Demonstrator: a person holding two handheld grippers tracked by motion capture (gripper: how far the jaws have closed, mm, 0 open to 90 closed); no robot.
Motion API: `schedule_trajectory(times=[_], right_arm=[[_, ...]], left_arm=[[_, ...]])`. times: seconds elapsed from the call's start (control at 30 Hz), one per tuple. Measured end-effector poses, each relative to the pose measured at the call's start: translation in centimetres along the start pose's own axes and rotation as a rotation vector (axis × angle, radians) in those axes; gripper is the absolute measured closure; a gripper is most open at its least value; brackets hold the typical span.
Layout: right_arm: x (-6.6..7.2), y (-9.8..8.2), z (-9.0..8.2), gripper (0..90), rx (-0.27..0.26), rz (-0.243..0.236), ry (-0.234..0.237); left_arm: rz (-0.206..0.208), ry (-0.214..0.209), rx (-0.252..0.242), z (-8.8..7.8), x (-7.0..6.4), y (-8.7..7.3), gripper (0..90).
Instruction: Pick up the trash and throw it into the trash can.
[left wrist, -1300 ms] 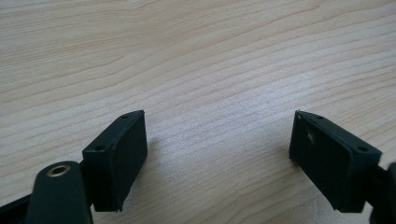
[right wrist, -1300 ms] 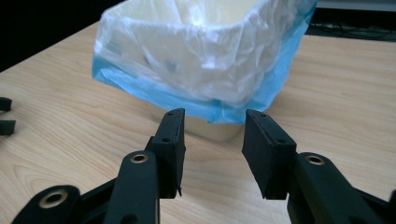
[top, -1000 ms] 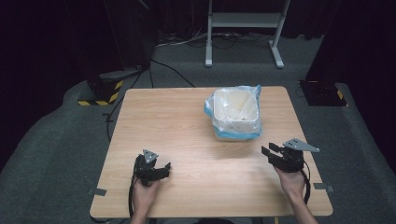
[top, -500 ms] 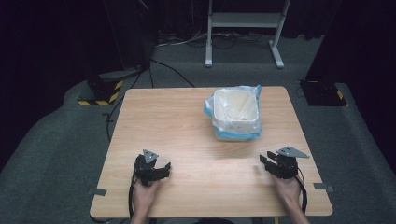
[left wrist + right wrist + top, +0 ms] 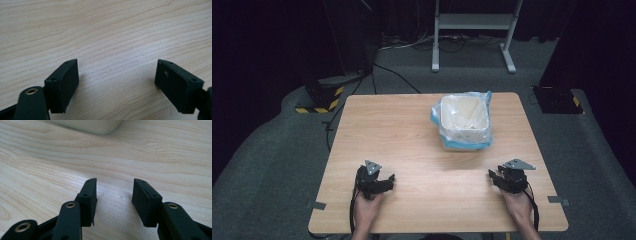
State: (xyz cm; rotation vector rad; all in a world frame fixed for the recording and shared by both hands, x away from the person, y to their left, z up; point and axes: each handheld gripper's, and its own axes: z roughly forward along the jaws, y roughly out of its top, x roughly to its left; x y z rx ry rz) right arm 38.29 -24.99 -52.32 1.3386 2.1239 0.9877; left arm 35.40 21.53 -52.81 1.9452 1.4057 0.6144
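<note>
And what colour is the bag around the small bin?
The bag is clear with a light blue tint, around the white bin; the high view shows it best.

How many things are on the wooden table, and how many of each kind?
Bins with a plastic bag liner: 1, the white bin with the clear and blue bag.
Claws: 2, the left claw and the right claw, both open and holding nothing.
Total on the table: 3

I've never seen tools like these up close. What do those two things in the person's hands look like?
Both are black handheld tools. The left gripper and right gripper each carry a grey three-cornered plate on top and trail a black cable. Each ends in two flat rectangular black pads with small screw holes, on arms with brass-coloured rivets.
</note>
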Motion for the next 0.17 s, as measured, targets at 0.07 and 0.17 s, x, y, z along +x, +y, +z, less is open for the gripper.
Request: schedule_trajectory(times=[0.07, 0.17], right_arm=[[0.22, 0.01, 0.04, 50.2, 0.003, -0.017, -0.006], [0.16, 0.01, 0.06, 47.6, 0.004, -0.012, -0.008]], left_arm=[[0.000, 0.000, 0.000, 0.00, 0.00, 0.00, 19.3], [0.000, 0.000, 0.000, 0.00, 0.00, 0.00, 19.3]])
